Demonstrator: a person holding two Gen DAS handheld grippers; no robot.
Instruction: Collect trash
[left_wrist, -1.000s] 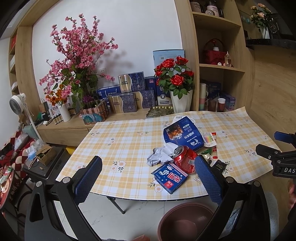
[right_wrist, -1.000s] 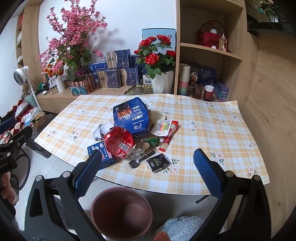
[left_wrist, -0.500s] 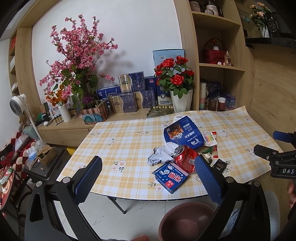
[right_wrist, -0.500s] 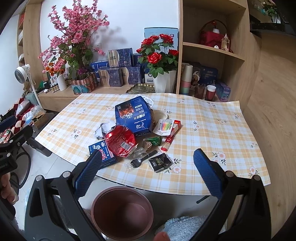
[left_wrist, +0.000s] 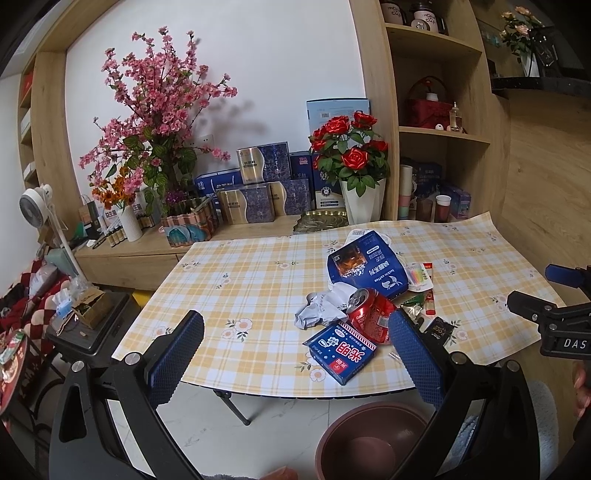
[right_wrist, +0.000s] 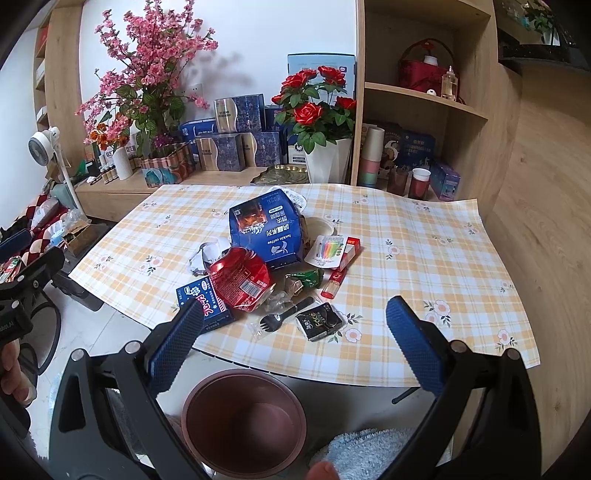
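The trash, a crushed red can (right_wrist: 242, 282), blue carton (right_wrist: 264, 230) and wrappers, lies heaped near the worktop (right_wrist: 424, 254) edge; a brown bin (right_wrist: 243, 424) waits below, handy for dropping; left tongs (left_wrist: 295, 356) and right tongs (right_wrist: 293, 345) both hover wide, empty.

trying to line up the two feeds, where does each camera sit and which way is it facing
Left wrist: on the left gripper, off the table's near-left edge, facing the trash pile and shelves; its open blue fingers show, and the right gripper at right.
Right wrist: on the right gripper, closer and more central, looking down over the pile; a hand shows at left.
Both share the crushed red can, blue coffee bag and brown bin.
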